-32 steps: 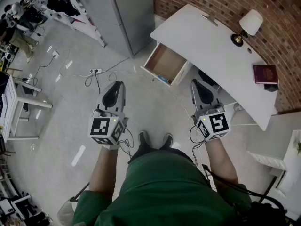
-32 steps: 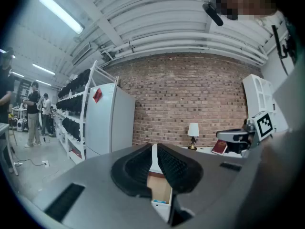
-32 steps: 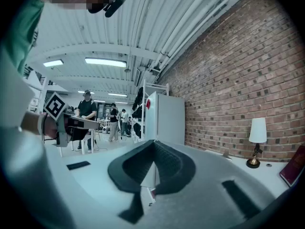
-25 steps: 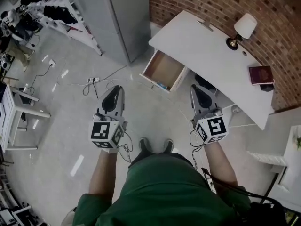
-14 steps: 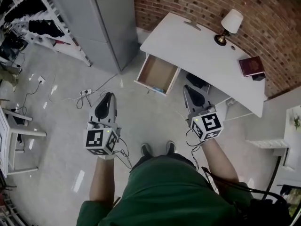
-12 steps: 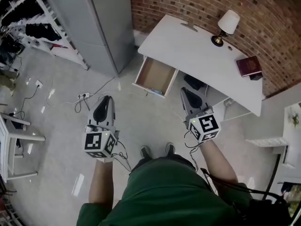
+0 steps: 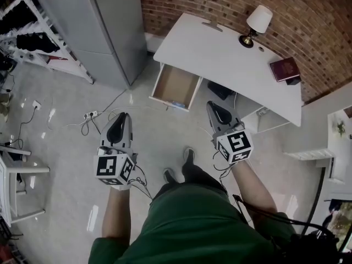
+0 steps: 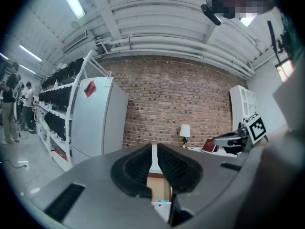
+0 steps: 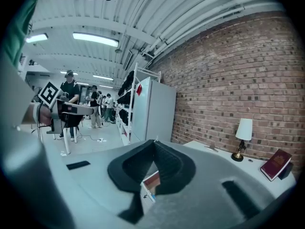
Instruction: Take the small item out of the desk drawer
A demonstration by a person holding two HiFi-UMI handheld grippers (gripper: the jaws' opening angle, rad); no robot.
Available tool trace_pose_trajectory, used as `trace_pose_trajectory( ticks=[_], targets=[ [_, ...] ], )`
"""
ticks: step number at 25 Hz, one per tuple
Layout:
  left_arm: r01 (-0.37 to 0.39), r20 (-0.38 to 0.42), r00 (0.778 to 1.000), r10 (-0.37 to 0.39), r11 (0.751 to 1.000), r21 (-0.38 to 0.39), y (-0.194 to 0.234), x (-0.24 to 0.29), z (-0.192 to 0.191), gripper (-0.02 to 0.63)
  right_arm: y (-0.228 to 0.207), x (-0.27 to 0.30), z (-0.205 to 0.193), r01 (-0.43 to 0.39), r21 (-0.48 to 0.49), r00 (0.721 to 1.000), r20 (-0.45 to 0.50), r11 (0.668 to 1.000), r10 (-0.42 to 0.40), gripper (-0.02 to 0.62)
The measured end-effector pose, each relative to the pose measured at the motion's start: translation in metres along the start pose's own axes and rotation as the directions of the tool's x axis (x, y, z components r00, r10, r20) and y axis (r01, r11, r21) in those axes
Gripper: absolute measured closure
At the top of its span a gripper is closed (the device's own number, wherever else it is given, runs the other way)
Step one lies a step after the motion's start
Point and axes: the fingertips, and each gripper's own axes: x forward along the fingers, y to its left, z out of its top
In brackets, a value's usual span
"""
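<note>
A white desk (image 7: 220, 54) stands against the brick wall, and its wooden drawer (image 7: 175, 85) is pulled open toward me. A small blue item (image 7: 177, 104) lies at the drawer's front edge. My left gripper (image 7: 123, 116) hangs over the floor, left of and short of the drawer, its jaws shut on nothing. My right gripper (image 7: 211, 104) is just right of the drawer's front corner, also shut and empty. In the left gripper view the gripper (image 8: 154, 149) points at the drawer (image 8: 159, 187). The right gripper (image 9: 153, 144) shows the drawer (image 9: 151, 179) below its closed pads.
A table lamp (image 7: 256, 21) and a red book (image 7: 284, 69) sit on the desk's far side. A grey cabinet (image 7: 104, 21) stands left of the desk. A power strip with cables (image 7: 88, 115) lies on the floor. White shelving (image 7: 329, 147) is at the right. People stand far behind.
The person has stepped toward the desk, one foot now forward. The drawer sits nearer to both grippers. Both grippers kept their spacing and stayed shut.
</note>
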Motion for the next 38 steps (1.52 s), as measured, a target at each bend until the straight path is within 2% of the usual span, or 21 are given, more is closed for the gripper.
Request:
trace_pose_trajectory(
  ticks=[5, 10, 14, 21, 30, 38],
  targets=[
    [-0.009, -0.03, 1.0, 0.009, 1.0, 0.002, 0.003, 0.018, -0.012, 0.572, -0.01, 0.021, -0.012, -0.012, 0.008, 1.0, -0.011, 1.0, 0.012, 0.591],
    [-0.056, -0.04, 0.998, 0.057, 0.998, 0.017, 0.023, 0.038, -0.014, 0.573, -0.023, 0.055, -0.019, -0.035, 0.027, 0.999, -0.002, 0.999, 0.035, 0.591],
    [-0.094, -0.044, 0.995, 0.095, 0.995, 0.027, 0.037, 0.07, -0.007, 0.573, -0.042, 0.09, -0.021, -0.069, 0.042, 0.998, 0.001, 0.997, 0.069, 0.591],
    [-0.108, -0.078, 0.991, 0.11, 0.994, 0.035, 0.03, 0.136, -0.013, 0.573, -0.085, 0.145, -0.043, -0.13, 0.08, 0.991, -0.024, 0.988, 0.132, 0.591],
    [-0.12, -0.141, 0.982, 0.125, 0.992, 0.041, 0.023, 0.191, -0.028, 0.573, -0.102, 0.192, -0.092, -0.241, 0.127, 0.96, -0.117, 0.962, 0.256, 0.549],
    [-0.128, -0.193, 0.972, 0.132, 0.991, 0.033, 0.022, 0.208, -0.049, 0.572, -0.105, 0.21, -0.137, -0.279, 0.173, 0.93, -0.198, 0.945, 0.311, 0.532]
  ],
)
